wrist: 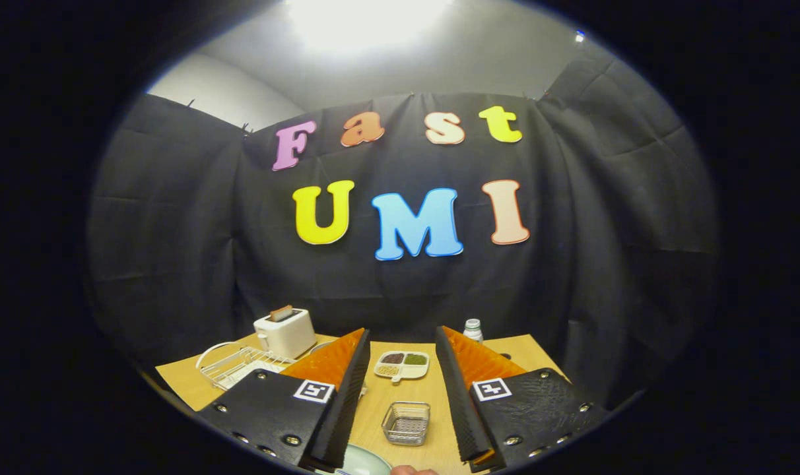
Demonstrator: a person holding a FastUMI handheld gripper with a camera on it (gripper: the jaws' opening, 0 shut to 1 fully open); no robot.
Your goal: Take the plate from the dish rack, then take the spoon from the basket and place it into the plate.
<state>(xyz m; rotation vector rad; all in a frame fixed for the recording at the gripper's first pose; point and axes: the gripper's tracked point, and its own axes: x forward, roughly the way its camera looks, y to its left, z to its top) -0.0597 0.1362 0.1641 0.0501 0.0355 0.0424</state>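
My gripper (402, 336) is held above the wooden table (400, 396), open, with its fingers wide apart and nothing between the pads. On the table between the fingers stands a small wire basket (406, 422); what lies inside it is too small to tell. A pale green plate (362, 463) lies on the table close under the gripper, by the base of the left finger, with only its far rim showing. The white wire dish rack (236, 365) stands to the left of the left finger.
A white toaster (284, 332) with a slice in it stands behind the rack. A divided white dish (402, 365) of dark and green food sits beyond the basket. A small bottle (472, 328) stands behind the right finger. Part of a hand (413, 470) shows beside the plate.
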